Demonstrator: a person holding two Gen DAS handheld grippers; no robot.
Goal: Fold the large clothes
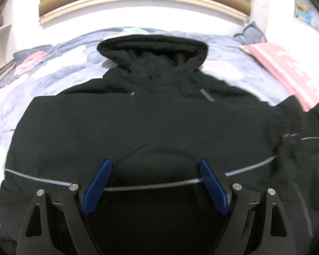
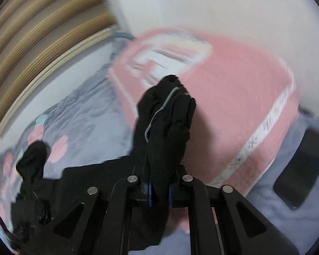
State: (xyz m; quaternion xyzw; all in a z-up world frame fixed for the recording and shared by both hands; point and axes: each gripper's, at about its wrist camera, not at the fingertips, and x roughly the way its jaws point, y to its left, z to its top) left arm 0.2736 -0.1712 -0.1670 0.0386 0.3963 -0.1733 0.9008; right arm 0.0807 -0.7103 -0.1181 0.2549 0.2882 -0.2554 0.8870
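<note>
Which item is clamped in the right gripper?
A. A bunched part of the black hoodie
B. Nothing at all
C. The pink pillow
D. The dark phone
A: in the right wrist view, the right gripper is shut on a bunched fold of the black hoodie, which stands up between its blue pads.

My pads (image 1: 100,182) are blue. Hoodie (image 1: 138,123) black, grey piping. Quilt (image 1: 53,63) grey-blue, pink and white flowers. Pillow (image 2: 234,106) pink, white stripe.

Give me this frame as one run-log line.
stage: first sleeve fold | right gripper: shut on black hoodie sleeve, lifted | left gripper: open over hoodie | surface: bed quilt | nearby: pink pillow, phone
</note>
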